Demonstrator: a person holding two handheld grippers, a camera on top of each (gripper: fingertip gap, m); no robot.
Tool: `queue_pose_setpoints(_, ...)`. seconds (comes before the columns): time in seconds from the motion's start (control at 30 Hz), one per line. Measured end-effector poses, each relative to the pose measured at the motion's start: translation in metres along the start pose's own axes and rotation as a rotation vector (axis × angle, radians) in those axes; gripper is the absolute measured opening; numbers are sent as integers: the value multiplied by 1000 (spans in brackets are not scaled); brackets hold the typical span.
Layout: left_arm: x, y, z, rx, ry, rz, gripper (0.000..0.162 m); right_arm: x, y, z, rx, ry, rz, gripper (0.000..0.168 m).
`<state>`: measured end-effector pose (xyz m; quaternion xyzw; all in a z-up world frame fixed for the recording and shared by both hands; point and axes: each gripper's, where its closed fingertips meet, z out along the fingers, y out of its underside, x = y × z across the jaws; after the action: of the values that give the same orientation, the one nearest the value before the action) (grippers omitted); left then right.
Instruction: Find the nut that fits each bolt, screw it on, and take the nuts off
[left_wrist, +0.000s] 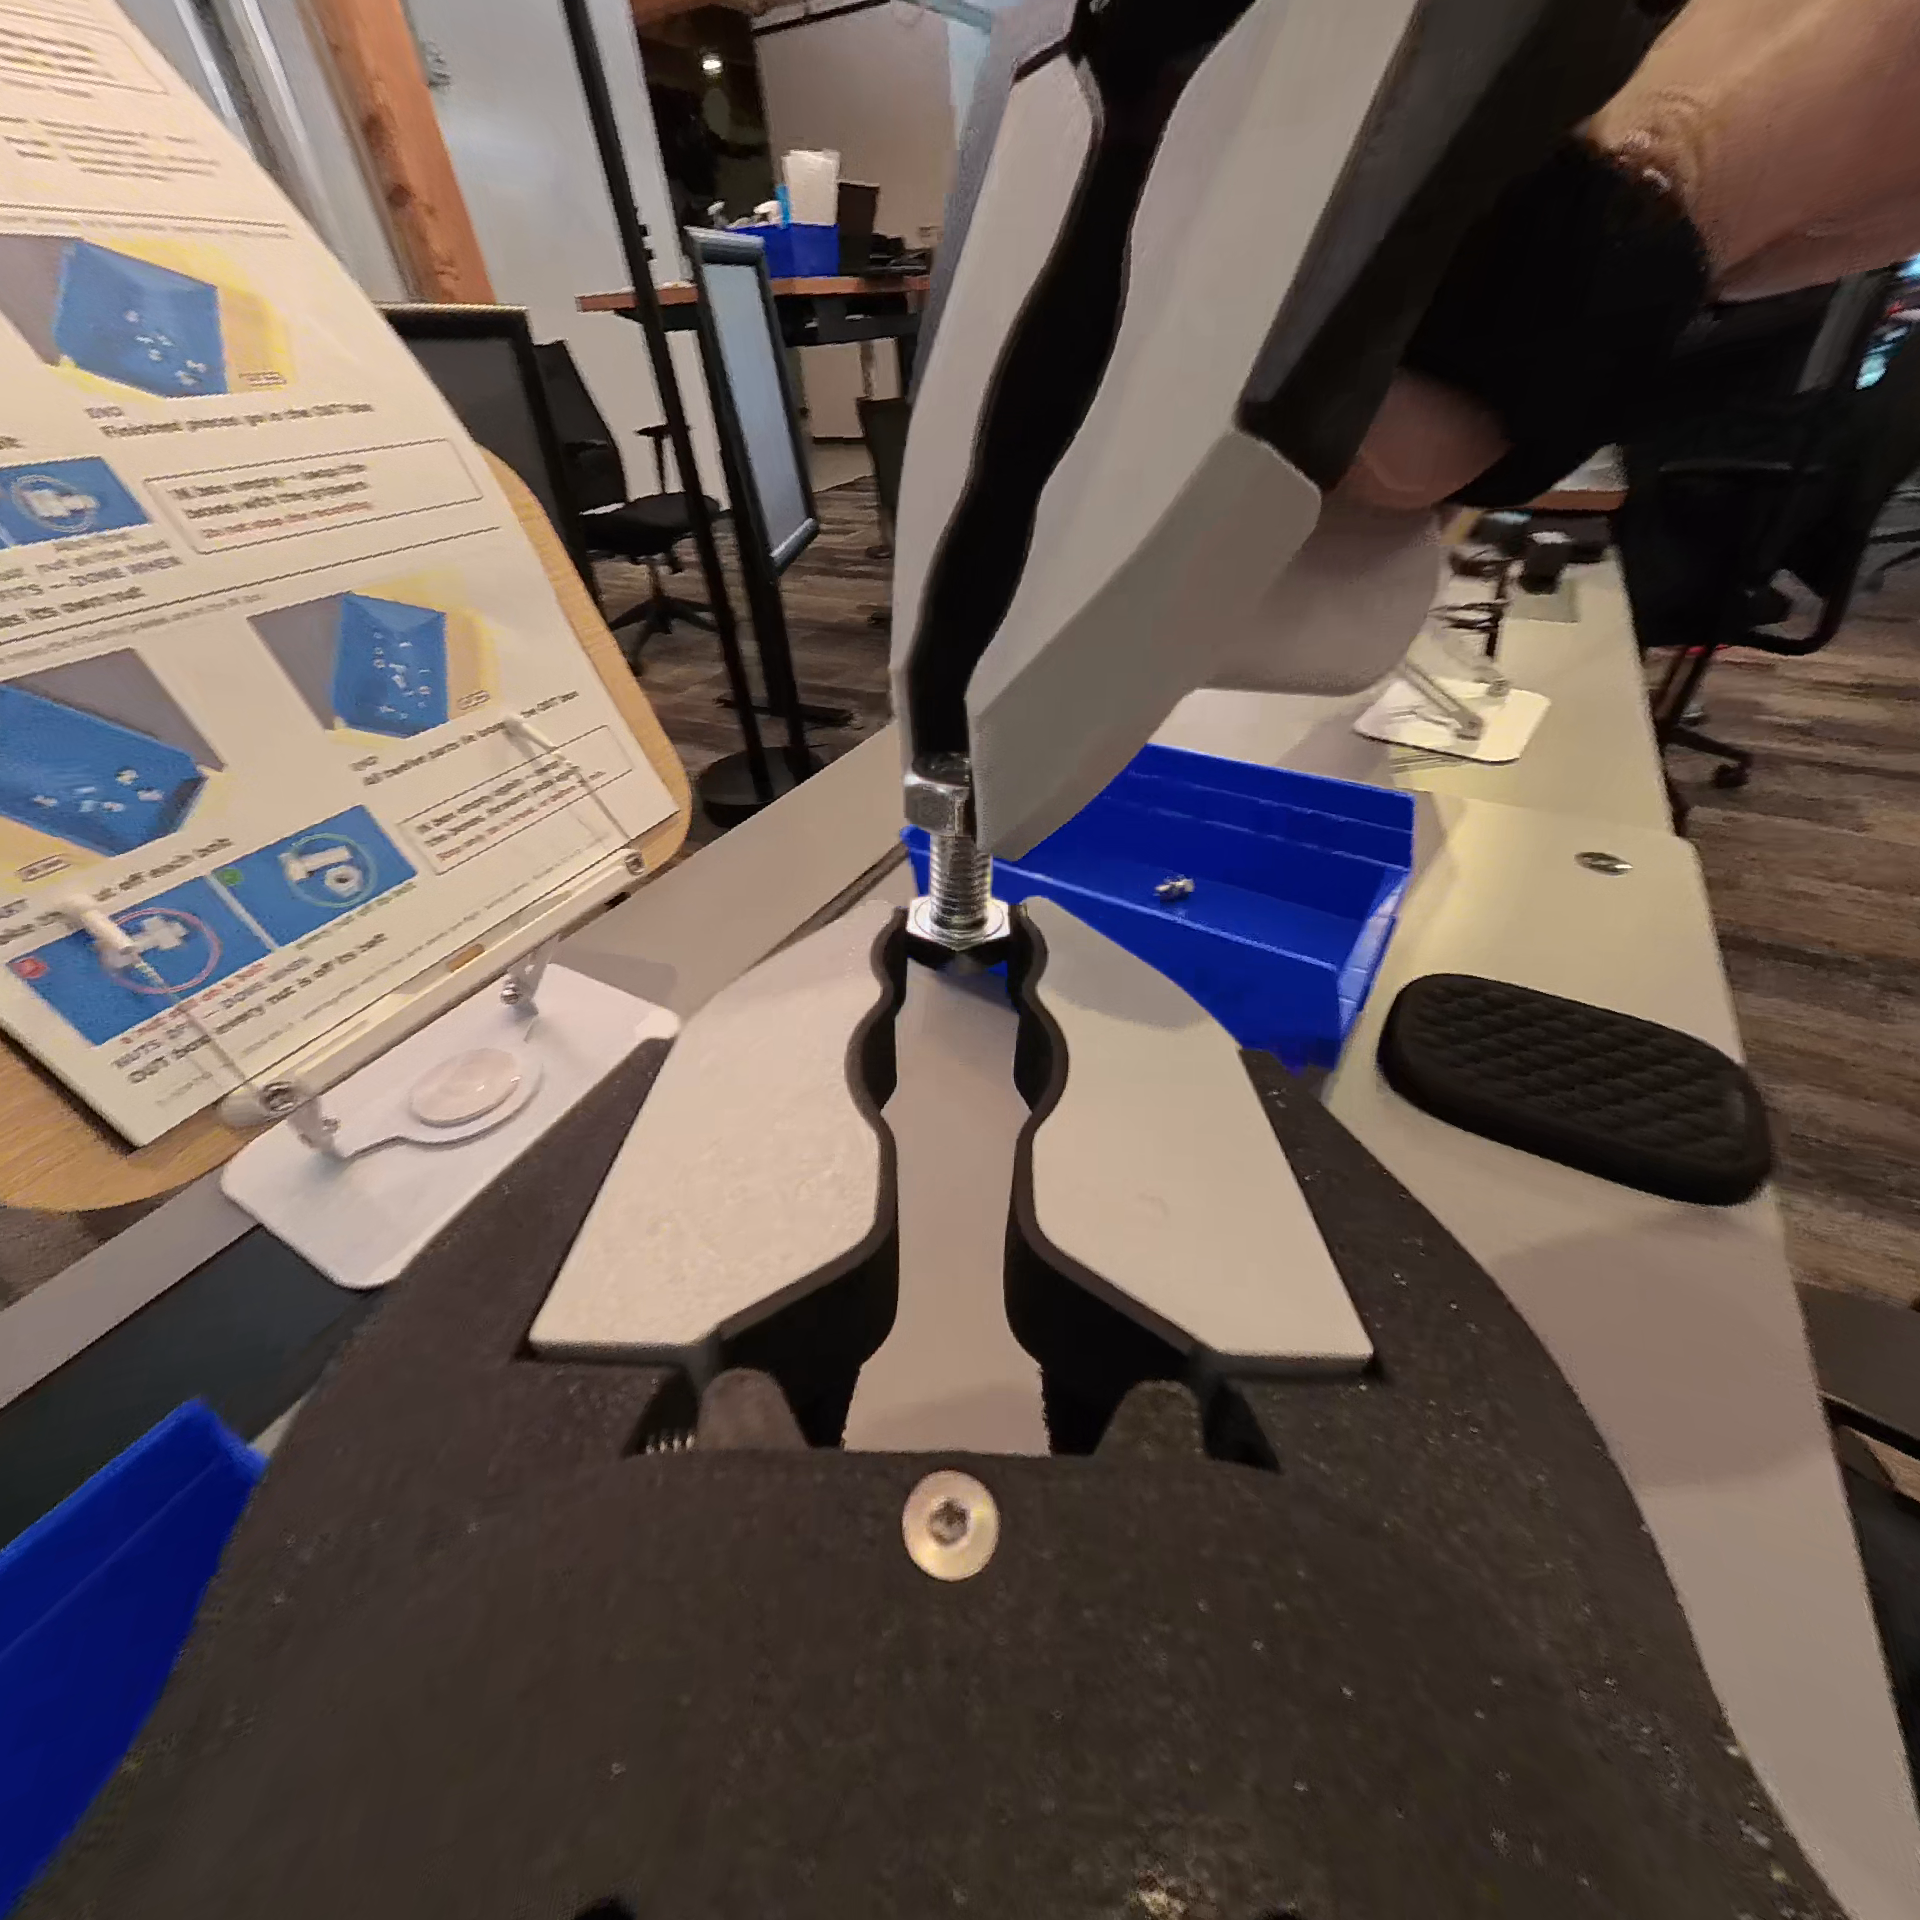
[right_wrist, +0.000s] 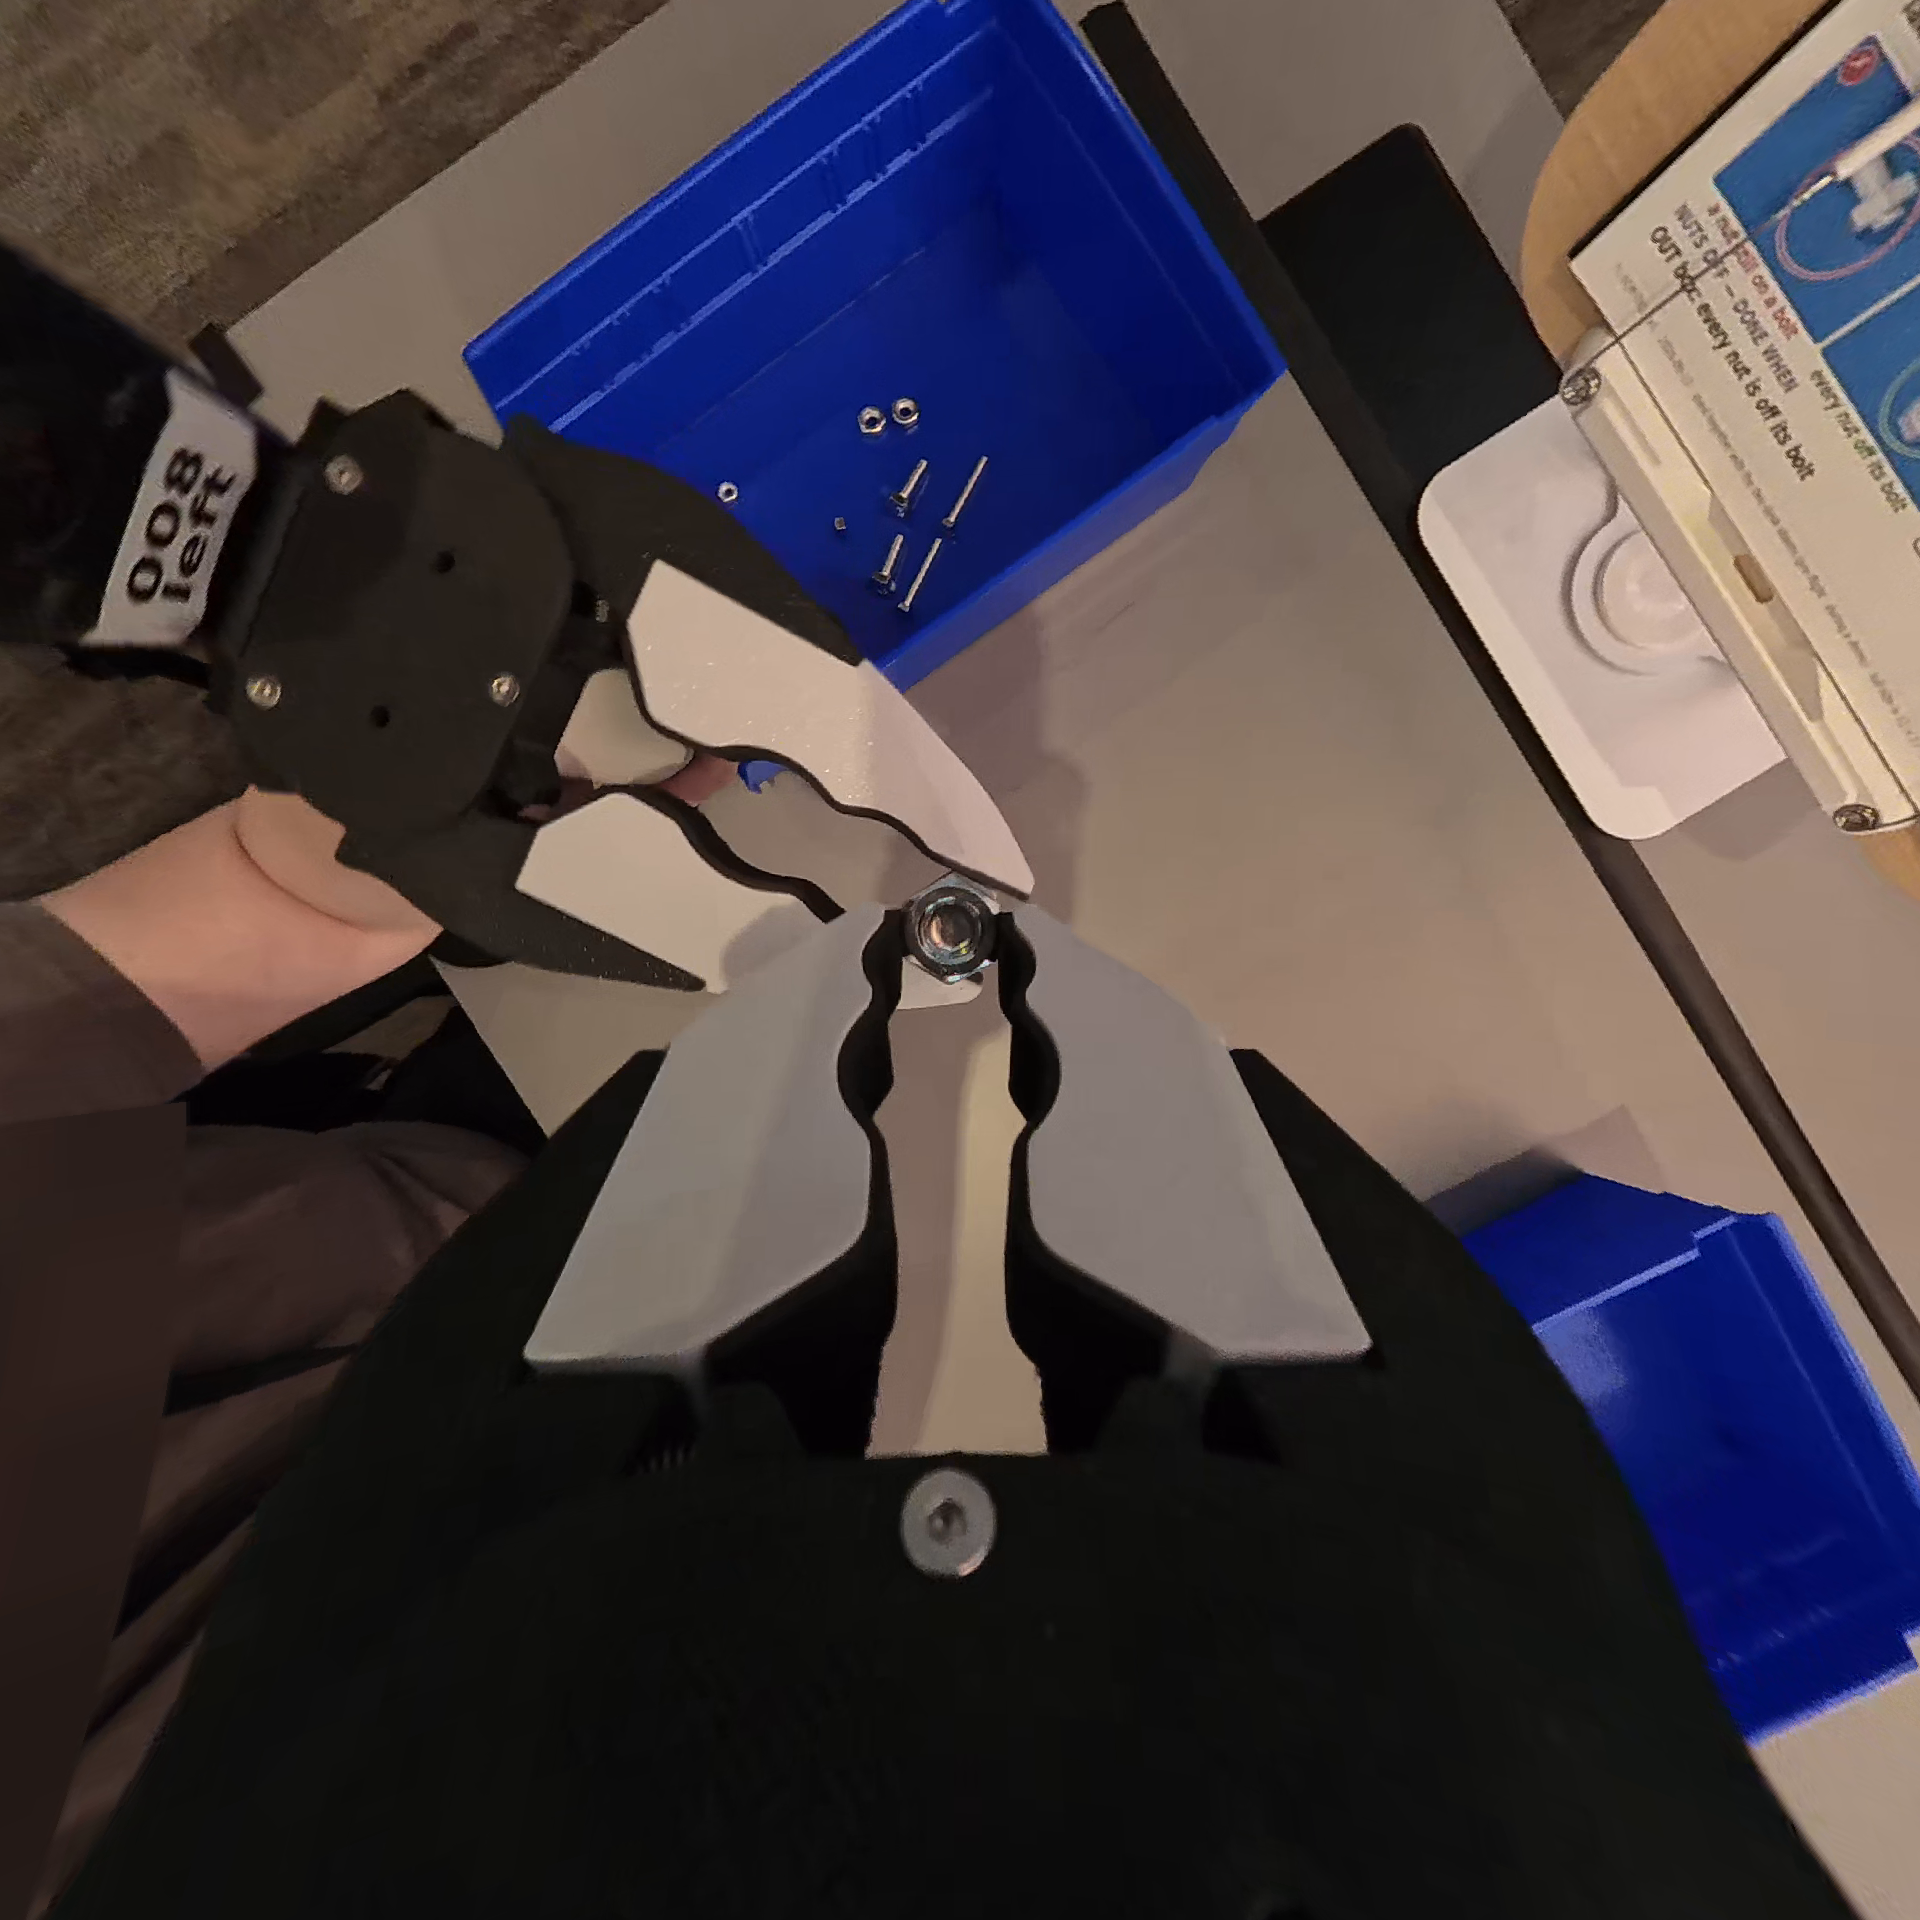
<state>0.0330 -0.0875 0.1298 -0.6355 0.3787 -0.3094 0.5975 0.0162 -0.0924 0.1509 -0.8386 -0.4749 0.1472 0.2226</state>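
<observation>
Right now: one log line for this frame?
left gripper: shut on bolt head | right gripper: shut on nut at thread tip | blue bin: loose hardware

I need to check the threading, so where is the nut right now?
In the left wrist view the nut sits at the top of the upright bolt, pinched by the right gripper coming from above; the left gripper holds the bolt's head.

Centre: left hand-held gripper (left_wrist: 954, 940) and right hand-held gripper (left_wrist: 940, 774) meet on one bolt (left_wrist: 951, 883); no gap there
10 o'clock: instruction board (left_wrist: 260, 623) blocks
1 o'clock: blue bin (left_wrist: 1247, 883) just behind
3 o'clock: black pad (left_wrist: 1574, 1086); bare tabletop (left_wrist: 1507, 1299) nearer
</observation>
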Motion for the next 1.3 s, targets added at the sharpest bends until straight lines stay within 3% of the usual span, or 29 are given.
queue_pose_setpoints(0.17, -7, 7, 5, -38, -86, 42, 18, 7, 1, 6, -3, 20, 34, 19)
queue_pose_setpoints(1.3, -5, -2, -2, 16, -21, -27, 18, 1, -6, 3, 2, 7, -48, 21)
